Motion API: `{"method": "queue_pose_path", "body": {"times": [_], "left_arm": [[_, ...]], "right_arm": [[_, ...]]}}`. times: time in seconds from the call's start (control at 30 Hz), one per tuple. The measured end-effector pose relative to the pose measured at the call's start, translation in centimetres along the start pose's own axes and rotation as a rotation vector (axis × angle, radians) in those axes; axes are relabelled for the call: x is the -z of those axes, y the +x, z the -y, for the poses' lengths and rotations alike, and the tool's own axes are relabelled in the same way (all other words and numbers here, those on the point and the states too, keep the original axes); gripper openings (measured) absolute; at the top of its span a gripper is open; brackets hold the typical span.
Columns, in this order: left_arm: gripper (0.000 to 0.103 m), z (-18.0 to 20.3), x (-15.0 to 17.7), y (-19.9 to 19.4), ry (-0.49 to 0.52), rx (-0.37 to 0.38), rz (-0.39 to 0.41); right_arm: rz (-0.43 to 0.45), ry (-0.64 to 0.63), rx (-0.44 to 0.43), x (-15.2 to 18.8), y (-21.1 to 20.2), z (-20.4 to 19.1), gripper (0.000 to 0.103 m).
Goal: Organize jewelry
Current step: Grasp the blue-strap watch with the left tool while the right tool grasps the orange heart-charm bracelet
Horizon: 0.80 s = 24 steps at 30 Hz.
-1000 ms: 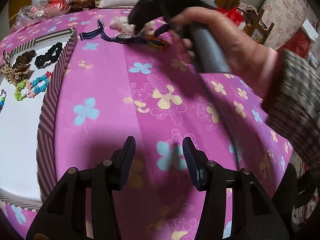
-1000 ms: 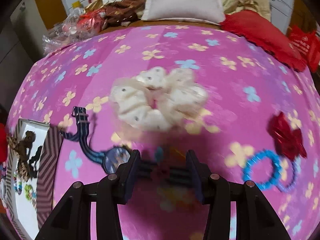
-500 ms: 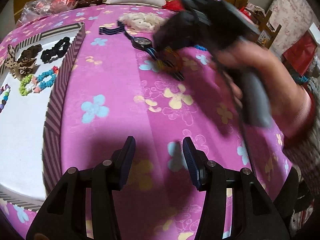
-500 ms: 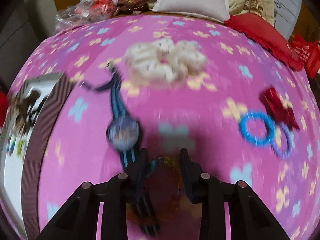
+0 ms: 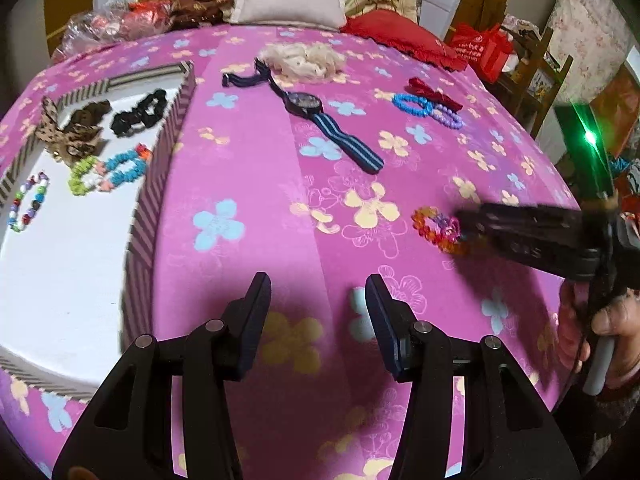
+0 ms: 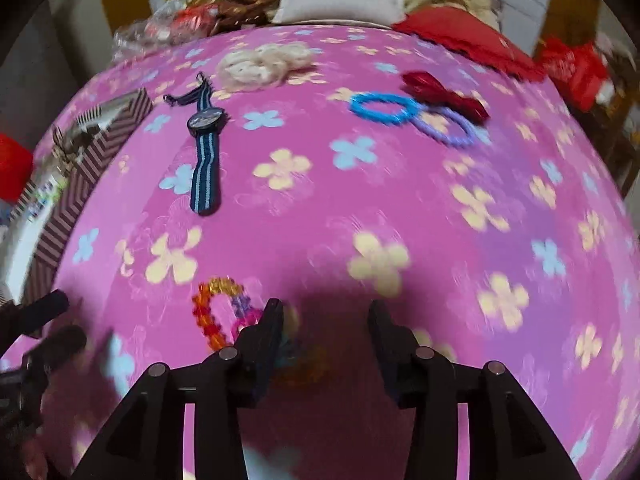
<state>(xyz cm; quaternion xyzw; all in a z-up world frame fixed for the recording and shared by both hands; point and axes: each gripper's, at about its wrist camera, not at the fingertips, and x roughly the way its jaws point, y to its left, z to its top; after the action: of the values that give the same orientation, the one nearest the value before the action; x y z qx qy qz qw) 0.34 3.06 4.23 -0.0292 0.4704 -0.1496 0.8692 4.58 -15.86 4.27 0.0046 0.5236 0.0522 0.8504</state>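
Observation:
An orange, red and purple bead bracelet (image 5: pixel 437 227) lies on the pink flowered cloth (image 5: pixel 248 184) at the tip of my right gripper (image 5: pixel 466 224). In the right wrist view the bracelet (image 6: pixel 214 312) sits mostly outside the left finger (image 6: pixel 264 336), with a blurred part of it between the jaws. The right gripper (image 6: pixel 325 308) is opening and its pads do not press on the beads. My left gripper (image 5: pixel 318 280) stands open over bare cloth with nothing in it. Left of it is the striped box (image 5: pixel 158 184), which holds several bracelets and hair ties.
On the cloth farther back lie a striped-strap watch (image 5: pixel 305 102), a cream scrunchie (image 5: pixel 300 58), a blue bracelet (image 5: pixel 412 104), a purple bracelet (image 5: pixel 449 119) and a red bow (image 5: pixel 430 90). Cushions and bags line the far edge. A hand (image 5: pixel 600 320) holds the right gripper.
The right gripper came back from beside the watch toward the near right, bringing the bead bracelet along the cloth. Its jaws narrowed, then widened. The left gripper stayed put.

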Motion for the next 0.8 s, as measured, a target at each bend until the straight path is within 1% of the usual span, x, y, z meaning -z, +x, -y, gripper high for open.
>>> {"method": "queue_pose_path", "body": {"times": [0.07,0.13,0.2,0.33,0.4,0.5,0.57,0.63,0.7,0.77,0.8], "left_arm": [[0.049,-0.3,0.1,-0.4,-0.020,0.008,0.002],[0.049,-0.6,-0.2,-0.5,-0.044,0.000,0.002],[0.049,-0.9,-1.0,-0.5,-0.068,-0.021,-0.003],[0.049,-1.5,-3.2,-0.5,-0.119,-0.026,-0.014],[0.049,-1.6,-5.4,0.2,-0.131,-0.043,-0.024],[0.049,-2.1,-8.2,2.1,-0.152,-0.058,-0.050],[0.049,-2.6,-10.6,4.5,-0.182,-0.049,-0.086],[0.049,-2.9,-12.3,6.5,-0.208,-0.058,-0.100],[0.049,-2.6,-13.8,8.3,-0.202,-0.077,-0.106],[0.049,-2.0,-15.3,9.8,-0.176,-0.110,-0.104],[0.049,-1.9,-15.7,10.2,-0.170,-0.112,-0.099]], "right_arm": [[0.034,0.051,-0.033,0.6,-0.9,1.4,0.043],[0.069,0.080,-0.069,0.9,-1.8,2.2,0.043],[0.095,0.071,-0.095,1.2,-2.4,2.6,0.043],[0.129,0.022,-0.115,1.1,-2.4,2.1,0.043],[0.149,0.009,-0.133,0.9,-2.2,2.0,0.043],[0.166,0.005,-0.171,1.0,-1.5,2.1,0.043],[0.178,0.005,-0.184,1.1,-1.1,2.0,0.043],[0.189,0.009,-0.201,1.3,-1.0,2.0,0.043],[0.196,0.004,-0.218,1.5,-0.9,2.0,0.043],[0.206,-0.016,-0.219,1.6,-0.9,1.8,0.043],[0.208,-0.024,-0.219,1.7,-0.8,1.7,0.043]]}}
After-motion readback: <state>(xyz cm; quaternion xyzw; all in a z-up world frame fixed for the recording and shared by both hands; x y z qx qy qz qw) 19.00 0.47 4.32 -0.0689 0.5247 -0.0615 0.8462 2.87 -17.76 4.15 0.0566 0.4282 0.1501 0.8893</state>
